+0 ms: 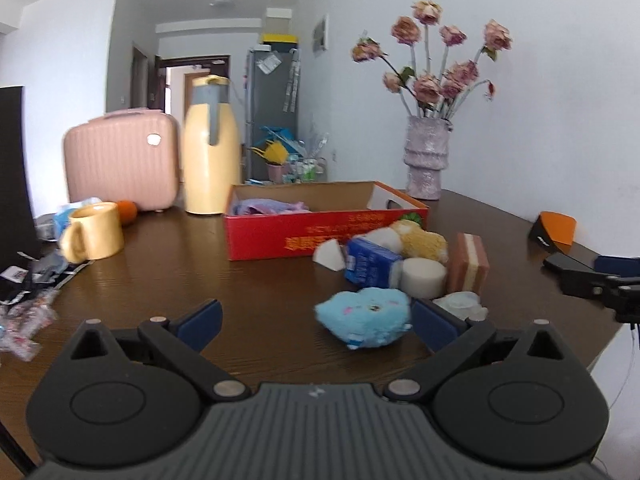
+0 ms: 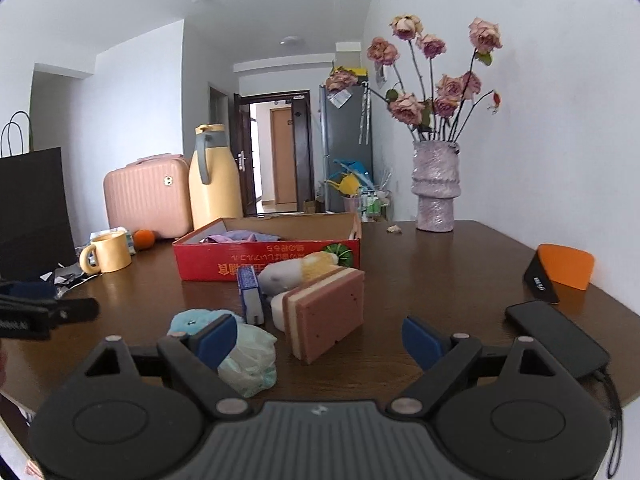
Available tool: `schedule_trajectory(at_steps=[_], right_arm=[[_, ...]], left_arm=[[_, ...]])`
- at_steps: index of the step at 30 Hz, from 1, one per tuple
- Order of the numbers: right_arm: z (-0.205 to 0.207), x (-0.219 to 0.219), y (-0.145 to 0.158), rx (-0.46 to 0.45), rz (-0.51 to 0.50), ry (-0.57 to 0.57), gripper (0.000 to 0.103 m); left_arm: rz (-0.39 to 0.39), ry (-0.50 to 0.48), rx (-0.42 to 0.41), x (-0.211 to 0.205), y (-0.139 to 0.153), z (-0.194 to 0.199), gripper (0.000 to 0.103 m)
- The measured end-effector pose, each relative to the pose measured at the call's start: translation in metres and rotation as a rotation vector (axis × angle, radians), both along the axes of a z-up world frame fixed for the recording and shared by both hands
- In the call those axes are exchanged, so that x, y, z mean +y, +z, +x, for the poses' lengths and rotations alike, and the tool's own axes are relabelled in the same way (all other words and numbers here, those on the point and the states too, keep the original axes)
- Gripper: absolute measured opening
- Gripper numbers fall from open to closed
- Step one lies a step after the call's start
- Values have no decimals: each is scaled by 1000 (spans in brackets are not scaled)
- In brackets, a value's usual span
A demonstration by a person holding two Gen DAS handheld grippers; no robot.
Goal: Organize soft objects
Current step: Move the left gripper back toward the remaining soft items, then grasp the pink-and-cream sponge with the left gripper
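Note:
A red cardboard box (image 1: 280,236) holding purple cloth (image 1: 264,206) stands mid-table; it also shows in the right wrist view (image 2: 224,260). In front of it lie soft things: a blue plush (image 1: 366,316), a blue tissue pack (image 1: 370,266), a white foam cylinder (image 1: 422,278), a yellow plush (image 1: 424,242), a pink layered sponge (image 1: 470,262) and a pale bag (image 2: 250,360). My left gripper (image 1: 316,326) is open, the blue plush against its right finger's inner side. My right gripper (image 2: 320,340) is open, the sponge (image 2: 326,314) just beyond its fingers.
A yellow mug (image 1: 94,232), an orange (image 1: 127,211), a yellow thermos (image 1: 210,148) and a pink case (image 1: 120,160) stand at the back left. A vase of flowers (image 1: 426,156) stands at the back right. A phone (image 2: 556,338) and an orange-black device (image 2: 560,270) lie at the right edge.

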State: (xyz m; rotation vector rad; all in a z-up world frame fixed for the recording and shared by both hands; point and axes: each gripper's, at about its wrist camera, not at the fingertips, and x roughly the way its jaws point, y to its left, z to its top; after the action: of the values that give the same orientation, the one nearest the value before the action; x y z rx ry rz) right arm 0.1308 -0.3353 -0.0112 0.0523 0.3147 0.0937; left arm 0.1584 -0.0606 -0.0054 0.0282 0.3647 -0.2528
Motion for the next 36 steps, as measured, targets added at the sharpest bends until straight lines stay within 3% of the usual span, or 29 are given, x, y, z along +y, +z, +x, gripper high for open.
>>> schedule_trajectory(at_steps=[7,15,17,19,20,23,25,31,34,36], right_arm=[[40,3,-13,56,29,36,88],[88,-27,-11,65,99,-50,86],[102,-43,-9,75,123,-73,82],[118,-61,-7,74,173,-62,79],[128,-70,-7,76,204,-45,76],[157,-87,-10,116,276,12,70],[170,-90,-12,137,301,5,68],[161,-78,-9,81,286,-13,66],[144,-71,5,29,228,-37,66],[131,-64,15,0,210,-24,66]], left_arm=[[52,-117,24,-36,-12,23,103],[-13,-221,41,-87,-3,66,100],[-18,-242,46,-105,-3,79,93],[-7,-278,62,-122,-6,90,73],[5,-290,74,-131,-9,96,69],[29,-323,111,-149,-20,111,34],[42,-325,161,-155,-27,121,30],[-37,-351,27,-131,-15,117,30],[-117,-357,37,-95,5,110,30],[-220,-375,89,-59,15,108,30]])
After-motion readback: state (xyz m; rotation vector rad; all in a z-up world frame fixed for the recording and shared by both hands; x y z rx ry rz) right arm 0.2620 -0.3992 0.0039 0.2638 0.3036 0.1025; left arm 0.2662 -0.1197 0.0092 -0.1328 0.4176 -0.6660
